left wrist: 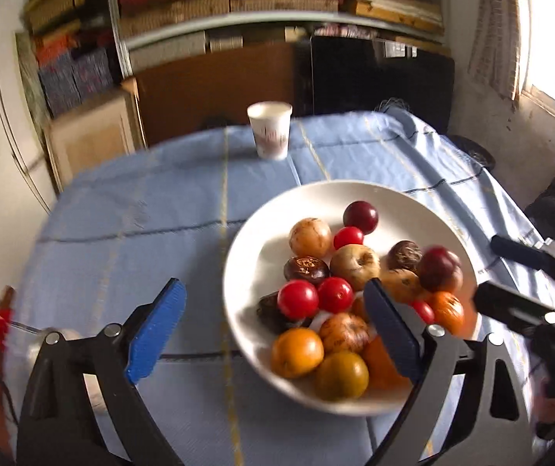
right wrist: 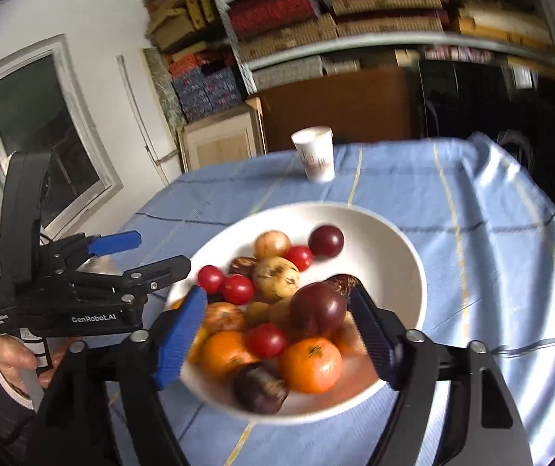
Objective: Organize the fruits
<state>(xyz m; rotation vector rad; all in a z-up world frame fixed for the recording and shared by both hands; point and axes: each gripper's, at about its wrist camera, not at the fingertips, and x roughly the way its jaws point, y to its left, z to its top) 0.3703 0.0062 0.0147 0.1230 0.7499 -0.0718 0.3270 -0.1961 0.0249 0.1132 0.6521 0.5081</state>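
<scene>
Tablecloth (right wrist: 471,213); plum (right wrist: 318,308) between right claw (right wrist: 277,334).

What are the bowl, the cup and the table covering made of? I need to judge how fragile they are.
Bowl: likely glazed ceramic, from its smooth white sheen, though plastic is possible. Cup: seemingly paper, matte white with a faint print. Tablecloth: woven fabric, creased and draping.

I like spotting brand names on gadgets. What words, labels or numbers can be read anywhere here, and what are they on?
"GenRobot.AI": white letters on the black body of the left gripper, seen from the right wrist.
Small white three-line print at that body's rear end: too small to read.
Reddish markings on the white paper cup: blurred, unreadable.
The boxes on the shelves: patterns only, no legible text.
</scene>
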